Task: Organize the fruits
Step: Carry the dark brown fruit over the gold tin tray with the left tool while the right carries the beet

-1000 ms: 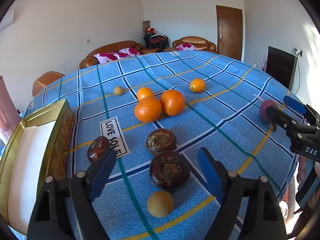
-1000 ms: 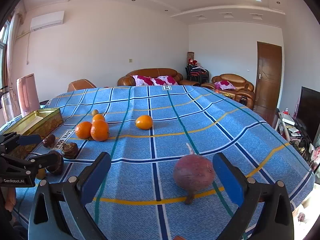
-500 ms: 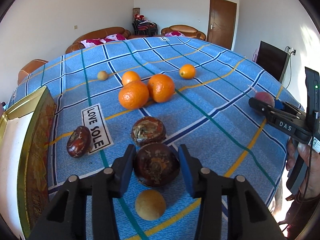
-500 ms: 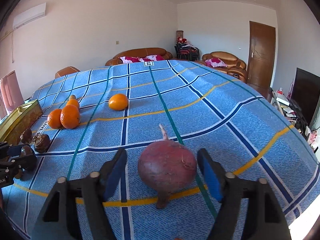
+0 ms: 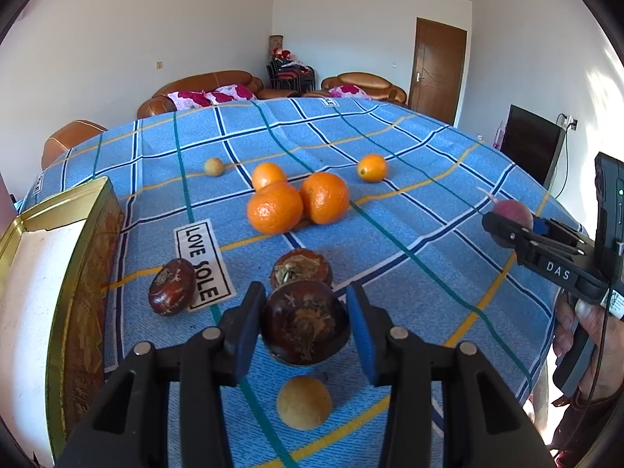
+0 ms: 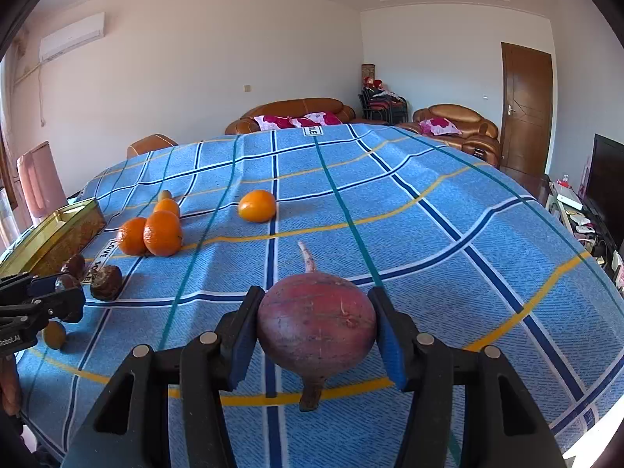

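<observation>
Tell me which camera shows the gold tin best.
The left wrist view: the gold tin fills its left edge, open top and patterned side visible. The right wrist view shows it only small and far at left.

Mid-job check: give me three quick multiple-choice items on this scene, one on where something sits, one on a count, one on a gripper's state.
1. Where is the gold tin?
A. at the left edge of the table
B. among the oranges
C. at the far end by the sofa

2. How many orange-coloured fruits lie on the cloth?
A. two
B. four
C. six

3. What is the right gripper doing?
A. open over bare cloth
B. closed on an orange
C. closed on the red round fruit

Answers: 1 A, the gold tin stands at the left edge of the table. 2 B, three oranges cluster and a fourth lies apart. 3 C, the right gripper has just been closing and its pads press both sides of the red round fruit.
</observation>
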Demonstrator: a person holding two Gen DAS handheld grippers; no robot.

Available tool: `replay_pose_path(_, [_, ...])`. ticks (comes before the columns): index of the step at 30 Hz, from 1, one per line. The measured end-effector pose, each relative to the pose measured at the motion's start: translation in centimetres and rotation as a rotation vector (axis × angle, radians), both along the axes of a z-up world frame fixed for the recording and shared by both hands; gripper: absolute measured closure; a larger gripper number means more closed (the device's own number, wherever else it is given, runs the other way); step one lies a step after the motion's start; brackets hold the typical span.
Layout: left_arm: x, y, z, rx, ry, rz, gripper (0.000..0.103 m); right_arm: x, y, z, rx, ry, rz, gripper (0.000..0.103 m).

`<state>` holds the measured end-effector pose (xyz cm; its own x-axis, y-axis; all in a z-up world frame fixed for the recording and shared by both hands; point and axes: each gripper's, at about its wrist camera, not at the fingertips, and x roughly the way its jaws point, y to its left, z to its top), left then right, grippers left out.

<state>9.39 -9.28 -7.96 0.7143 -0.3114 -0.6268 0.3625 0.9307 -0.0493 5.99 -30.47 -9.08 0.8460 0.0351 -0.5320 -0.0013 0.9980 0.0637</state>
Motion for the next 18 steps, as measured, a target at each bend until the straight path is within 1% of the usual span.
replay_pose_path(9, [-0.6, 1.2, 0.7, -0.056, -0.058, 0.032, 0.058, -1.0, 3.1, 1.2, -0.007, -0.06, 0.085, 0.047])
replay_pose_path(18, [-1.8, 1.9, 1.3, -0.074, -0.125, 0.054, 0.058, -1.9, 6.2, 2.2, -0.006, -0.101, 0.164, 0.047])
